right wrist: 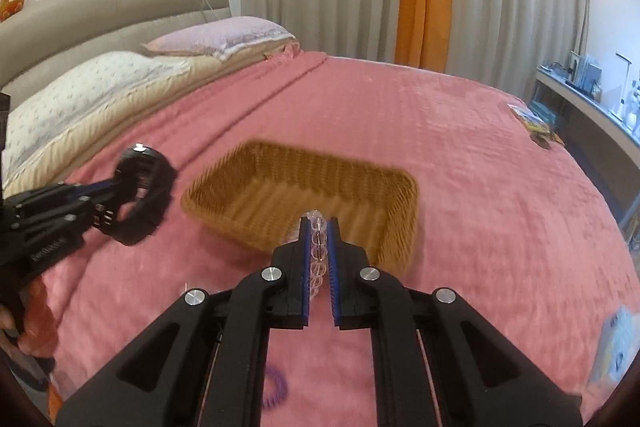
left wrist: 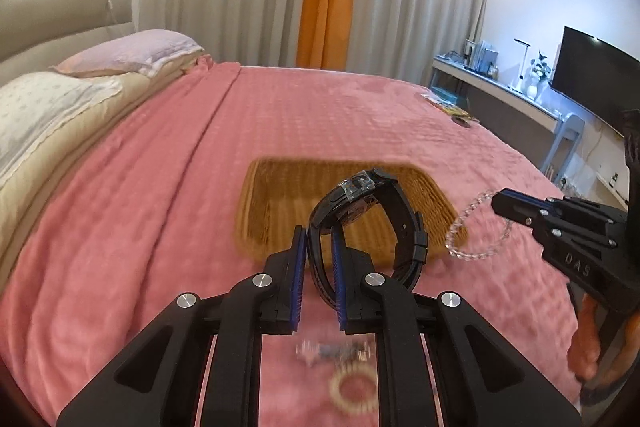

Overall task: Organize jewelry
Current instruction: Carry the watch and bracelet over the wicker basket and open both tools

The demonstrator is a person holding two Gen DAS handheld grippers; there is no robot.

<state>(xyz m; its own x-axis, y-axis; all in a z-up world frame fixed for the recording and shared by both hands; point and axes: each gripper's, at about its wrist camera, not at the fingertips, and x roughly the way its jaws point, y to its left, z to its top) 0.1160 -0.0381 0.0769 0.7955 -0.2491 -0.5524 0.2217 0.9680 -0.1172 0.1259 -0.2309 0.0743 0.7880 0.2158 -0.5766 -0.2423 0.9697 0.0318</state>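
Left wrist view: the left gripper [left wrist: 320, 259] clamps a black watch [left wrist: 372, 219] above the wicker basket [left wrist: 272, 211], while the right gripper [right wrist: 320, 251] pinches a clear bead bracelet [right wrist: 318, 247] near the basket's right rim.

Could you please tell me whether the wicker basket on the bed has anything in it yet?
Empty, as far as shown: the wicker basket has bare woven walls and floor; its near corner is hidden behind the right gripper.

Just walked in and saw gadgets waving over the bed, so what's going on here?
A person is sorting jewelry with two handheld grippers. The left gripper is shut on a black watch, and the right gripper is shut on a clear bead bracelet. Both are held in the air near a wicker basket on the pink bedspread; neither piece is in it yet.
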